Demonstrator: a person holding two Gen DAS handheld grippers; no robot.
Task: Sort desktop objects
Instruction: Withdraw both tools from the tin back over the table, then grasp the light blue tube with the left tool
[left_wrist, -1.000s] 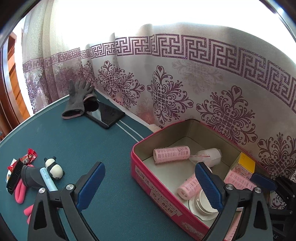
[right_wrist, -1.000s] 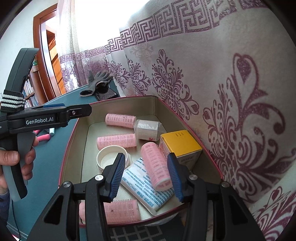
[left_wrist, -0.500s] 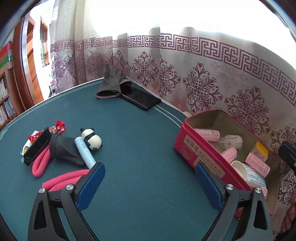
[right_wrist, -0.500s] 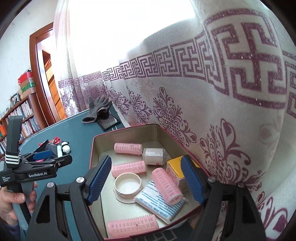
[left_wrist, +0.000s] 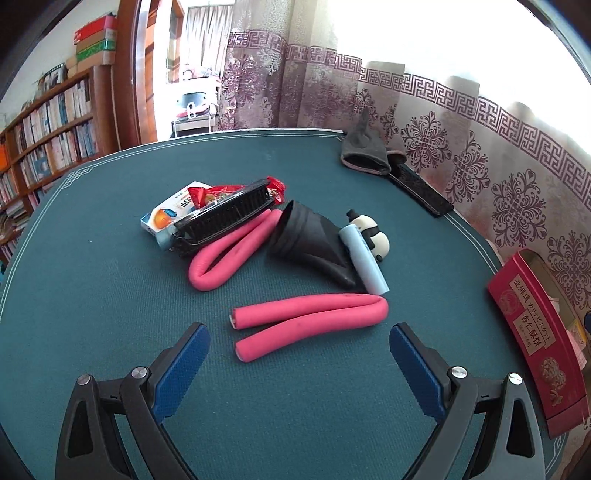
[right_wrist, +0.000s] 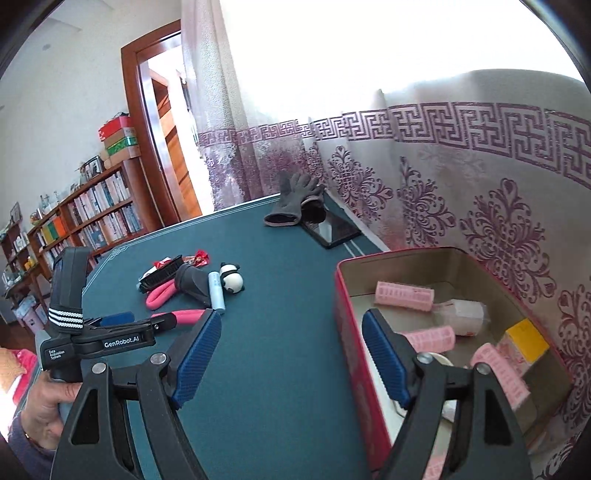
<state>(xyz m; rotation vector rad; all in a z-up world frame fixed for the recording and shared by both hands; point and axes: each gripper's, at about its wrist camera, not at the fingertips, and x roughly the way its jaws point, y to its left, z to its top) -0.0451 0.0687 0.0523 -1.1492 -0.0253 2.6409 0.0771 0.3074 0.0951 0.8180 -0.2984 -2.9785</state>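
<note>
- Swung off the red tin since a second ago – left gripper now faces the loose heap on the green table; tin pushed to the right edge of the left view.
- Left jaws spread wide, nothing between them, hovering just short of the near pink foam roller, which lies folded in a flat V.
- Right gripper pulled back from the tin's inside; jaws were half closed around a pink curler a second ago, now spread and empty, curler lying in the tin beside the yellow box.
- Beyond the near roller: black nozzle, pale blue tube and panda toy touching one another; second pink roller looped under the black comb, with a small carton and red wrappers behind.
- Far off by the curtain: grey glove partly over a dark phone.
- Likely next pick – the near roller. Best taken across both legs near the fold, jaws square to them and lowered to the felt before closing, so the foam does not spring apart or roll away.
- Wise to keep clear of the tube's end, just beside the fold.
</note>
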